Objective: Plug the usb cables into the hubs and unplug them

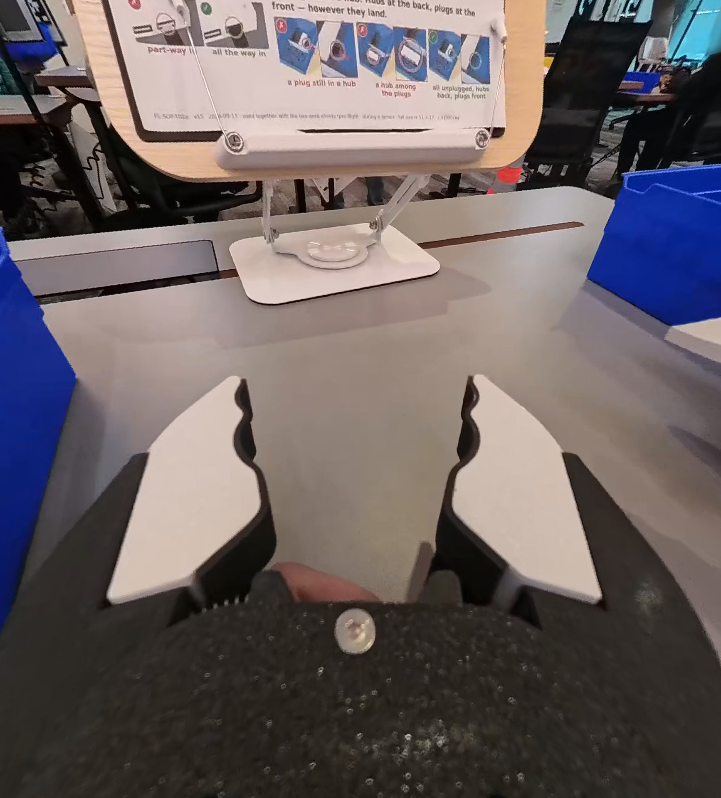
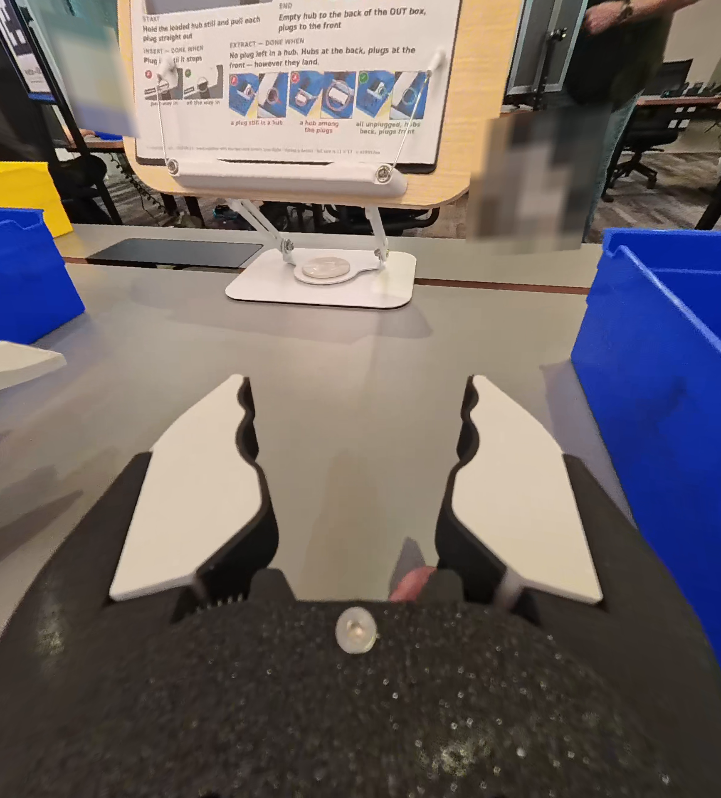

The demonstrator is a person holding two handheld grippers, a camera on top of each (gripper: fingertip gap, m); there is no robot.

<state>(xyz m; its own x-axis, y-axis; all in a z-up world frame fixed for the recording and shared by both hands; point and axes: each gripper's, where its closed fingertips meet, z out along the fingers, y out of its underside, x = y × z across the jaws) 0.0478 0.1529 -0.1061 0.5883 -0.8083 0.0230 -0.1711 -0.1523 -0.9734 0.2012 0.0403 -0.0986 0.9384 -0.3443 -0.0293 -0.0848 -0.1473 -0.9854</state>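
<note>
Two grippers, left gripper (image 1: 356,401) and right gripper (image 2: 356,401), spread wide, empty, poised over grey worktop (image 1: 350,345). Cables and hubs nowhere visible, perhaps inside blue bins (image 2: 674,388) flanking. Beyond, instruction sheet on white stand (image 1: 333,263).

The left tool (image 1: 356,388) has two broad white fingers (image 1: 196,488) with black inner edges cut in a wavy outline. They sit in a wide black body with a rough, speckled surface, and one round silver screw (image 1: 355,631) sits at its middle. The right tool (image 2: 356,388) is built the same way: white fingers (image 2: 518,488) with wavy black linings, a grainy black body and a silver screw (image 2: 355,629) at the centre. A bare fingertip shows under each body.
</note>
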